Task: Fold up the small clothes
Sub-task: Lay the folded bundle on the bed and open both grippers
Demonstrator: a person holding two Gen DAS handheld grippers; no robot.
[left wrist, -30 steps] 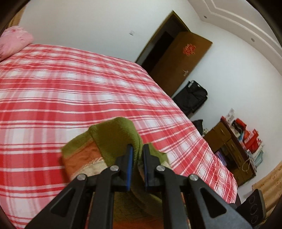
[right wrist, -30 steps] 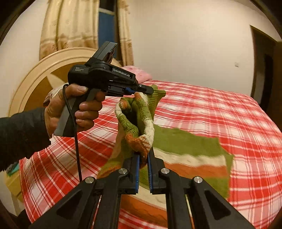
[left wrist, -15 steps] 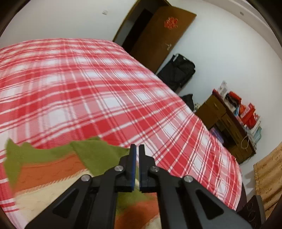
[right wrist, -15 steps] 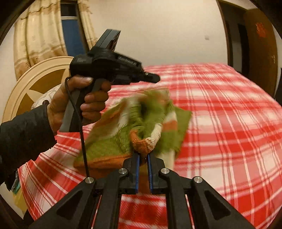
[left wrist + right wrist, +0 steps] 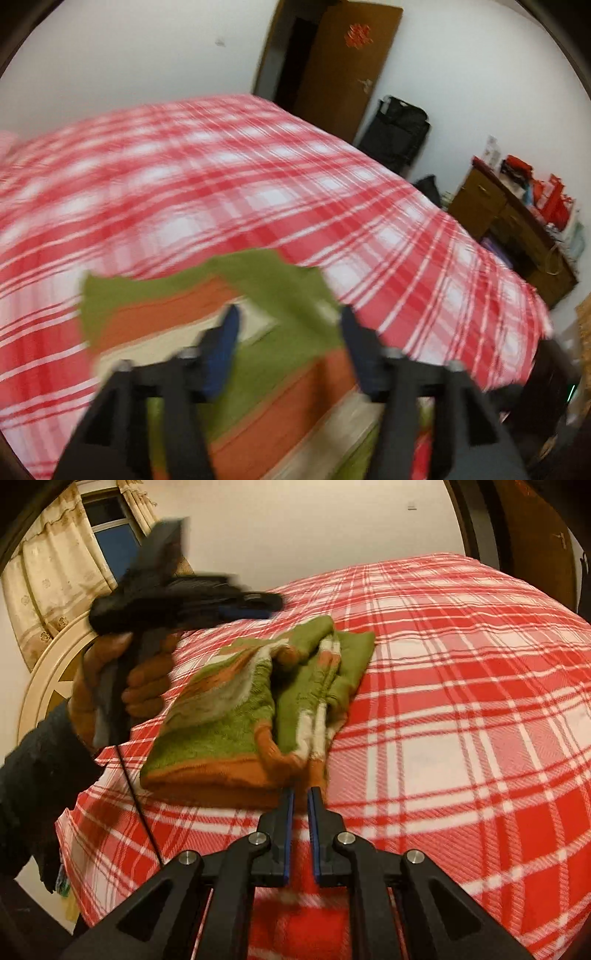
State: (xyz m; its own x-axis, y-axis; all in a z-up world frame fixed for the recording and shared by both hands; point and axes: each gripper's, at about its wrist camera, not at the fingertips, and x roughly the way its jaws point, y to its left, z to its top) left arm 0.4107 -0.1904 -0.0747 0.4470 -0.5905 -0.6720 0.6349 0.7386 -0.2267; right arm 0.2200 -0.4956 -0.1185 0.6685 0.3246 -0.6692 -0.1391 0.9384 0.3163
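Pinching the sweater (image 5: 258, 709) hem in my right gripper (image 5: 300, 797); my left gripper (image 5: 288, 325) has just been opening, clear above it.

No legible text anywhere.

Fuzzy knitted striped sweater (image 5: 236, 716), soft woven plaid bedspread (image 5: 461, 709), matt black plastic tool (image 5: 299, 805), glossy wooden door (image 5: 347, 62)

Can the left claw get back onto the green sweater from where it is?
Probably yes: the left claw hangs open just above the sweater on the bed, nothing between them.
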